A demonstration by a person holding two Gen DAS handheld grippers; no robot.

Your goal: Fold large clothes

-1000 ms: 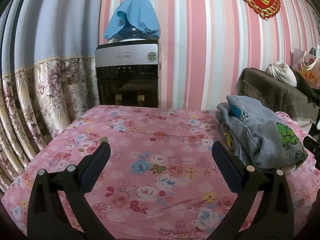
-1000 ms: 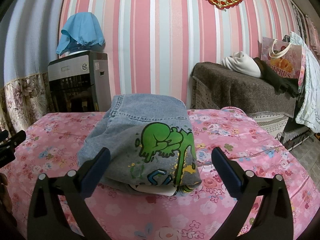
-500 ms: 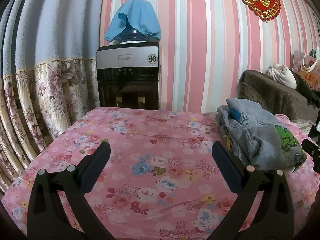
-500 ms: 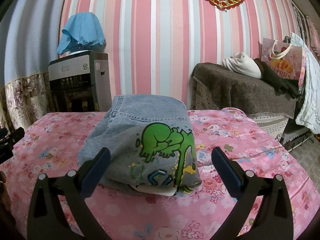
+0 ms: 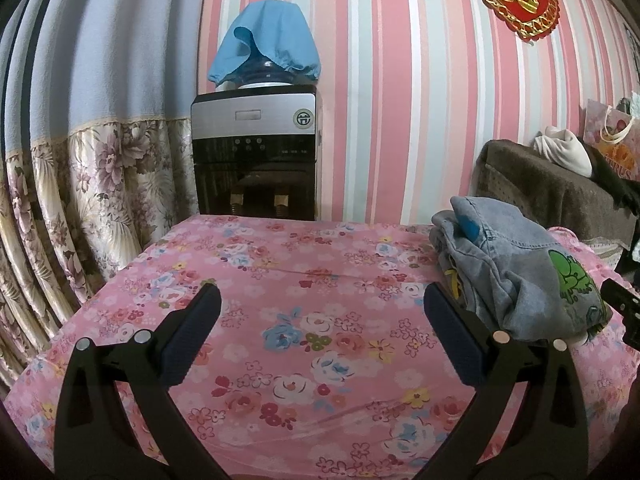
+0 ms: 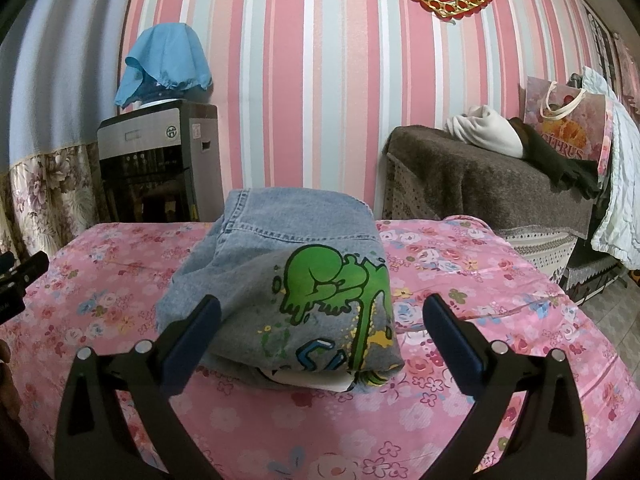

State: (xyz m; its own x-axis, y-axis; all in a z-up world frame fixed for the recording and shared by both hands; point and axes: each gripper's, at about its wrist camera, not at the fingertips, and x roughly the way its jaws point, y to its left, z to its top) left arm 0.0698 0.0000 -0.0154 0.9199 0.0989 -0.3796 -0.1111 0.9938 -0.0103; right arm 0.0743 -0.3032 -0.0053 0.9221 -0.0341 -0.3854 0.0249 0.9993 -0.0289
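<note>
Both hand-held grippers hover with fingers spread wide, gripping nothing: the left hand-held gripper over bare floral cloth on the surface, the right hand-held gripper just before the folded denim garment, which lies on the surface's right part. A gift bag stands on the brown-covered furniture beyond, contents hidden. A water dispenser stands behind the surface.

Black claw arms, dark blue pads, silver rivets.
</note>
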